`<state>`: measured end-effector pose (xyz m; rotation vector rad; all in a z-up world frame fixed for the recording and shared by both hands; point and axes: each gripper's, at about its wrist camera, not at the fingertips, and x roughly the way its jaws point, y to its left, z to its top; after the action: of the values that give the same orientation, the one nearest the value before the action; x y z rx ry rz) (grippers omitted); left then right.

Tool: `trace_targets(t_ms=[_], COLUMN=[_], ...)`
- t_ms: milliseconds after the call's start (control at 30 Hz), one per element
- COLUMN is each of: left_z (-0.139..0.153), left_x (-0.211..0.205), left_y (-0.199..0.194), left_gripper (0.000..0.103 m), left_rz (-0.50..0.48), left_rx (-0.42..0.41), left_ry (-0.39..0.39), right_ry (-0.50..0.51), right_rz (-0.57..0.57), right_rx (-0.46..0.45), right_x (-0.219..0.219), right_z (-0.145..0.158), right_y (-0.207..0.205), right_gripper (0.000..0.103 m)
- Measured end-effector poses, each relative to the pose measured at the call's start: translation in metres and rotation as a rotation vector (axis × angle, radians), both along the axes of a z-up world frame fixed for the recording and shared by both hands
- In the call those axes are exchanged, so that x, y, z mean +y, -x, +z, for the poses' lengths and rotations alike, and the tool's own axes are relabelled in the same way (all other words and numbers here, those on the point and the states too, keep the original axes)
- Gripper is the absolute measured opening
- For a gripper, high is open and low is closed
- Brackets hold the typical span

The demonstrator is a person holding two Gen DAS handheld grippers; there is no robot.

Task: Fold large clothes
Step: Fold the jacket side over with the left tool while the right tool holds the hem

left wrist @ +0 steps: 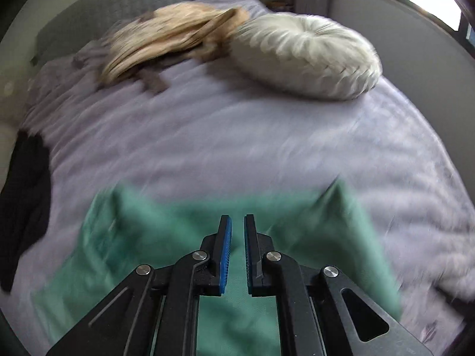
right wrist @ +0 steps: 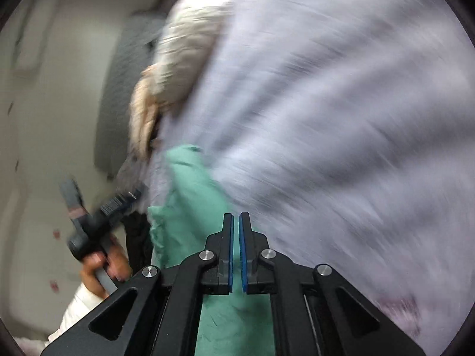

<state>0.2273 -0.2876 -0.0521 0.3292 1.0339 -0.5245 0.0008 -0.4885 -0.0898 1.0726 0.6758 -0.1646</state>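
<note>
A green garment (left wrist: 166, 231) lies spread on the lavender bed cover (left wrist: 237, 136), near the front edge. My left gripper (left wrist: 237, 222) hovers over its middle with a narrow gap between the blue pads and nothing in it. In the right wrist view the green garment (right wrist: 193, 190) runs under and ahead of my right gripper (right wrist: 236, 218), whose pads are almost together with nothing visibly between them. The left gripper (right wrist: 89, 225) and the hand holding it show at the left of that view. Both views are motion-blurred.
A round white pleated cushion (left wrist: 305, 56) sits at the far right of the bed. A tan garment (left wrist: 166, 38) on a brownish one lies at the far left. A black garment (left wrist: 26, 207) hangs at the left bed edge. A grey headboard (left wrist: 89, 9) stands behind.
</note>
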Motion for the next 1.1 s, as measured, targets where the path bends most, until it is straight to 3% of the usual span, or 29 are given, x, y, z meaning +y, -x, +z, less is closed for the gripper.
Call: trace_targets(t_ms=[200, 367, 433, 533, 667, 800, 900, 1000, 1100], left_z=[-0.035, -0.067, -0.069, -0.072, -0.056, -0.041, -0.051, -0.071, -0.080], left_x=[0.082, 0.130, 0.136, 0.135, 0.142, 0.159, 0.170, 0.182, 0.194], left_y=[0.029, 0.042, 0.044, 0.039, 0.033, 0.045, 0.056, 0.061, 0.065], left_gripper=[0.009, 0.009, 0.009, 0.009, 0.009, 0.009, 0.009, 0.009, 0.009], left_rz=[0.171, 0.257, 0.243, 0.226, 0.269, 0.264, 0.262, 0.301, 0.341], left_rx=[0.029, 0.088, 0.069, 0.057, 0.064, 0.050, 0.054, 0.091, 0.090], left_ry=[-0.066, -0.075, -0.036, -0.049, -0.040, -0.041, -0.093, -0.119, -0.128], right_ry=[0.103, 0.223, 0.224, 0.160, 0.142, 0.121, 0.165, 0.226, 0.260], right_rz=[0.282, 0.301, 0.253, 0.171, 0.078, 0.151, 0.255, 0.351, 0.336], right_rx=[0.035, 0.125, 0.154, 0.169, 0.195, 0.188, 0.182, 0.216, 0.343], right_x=[0.020, 0.013, -0.003, -0.028, -0.045, -0.028, 0.005, 0.041, 0.047], right_z=[-0.002, -0.027, -0.040, -0.054, -0.038, -0.016, -0.002, -0.008, -0.033], right_y=[-0.124, -0.170, -0.168, -0.154, -0.125, -0.095, -0.078, -0.068, -0.058], right_gripper=[0.006, 0.006, 0.003, 0.001, 0.004, 0.006, 0.006, 0.006, 0.006])
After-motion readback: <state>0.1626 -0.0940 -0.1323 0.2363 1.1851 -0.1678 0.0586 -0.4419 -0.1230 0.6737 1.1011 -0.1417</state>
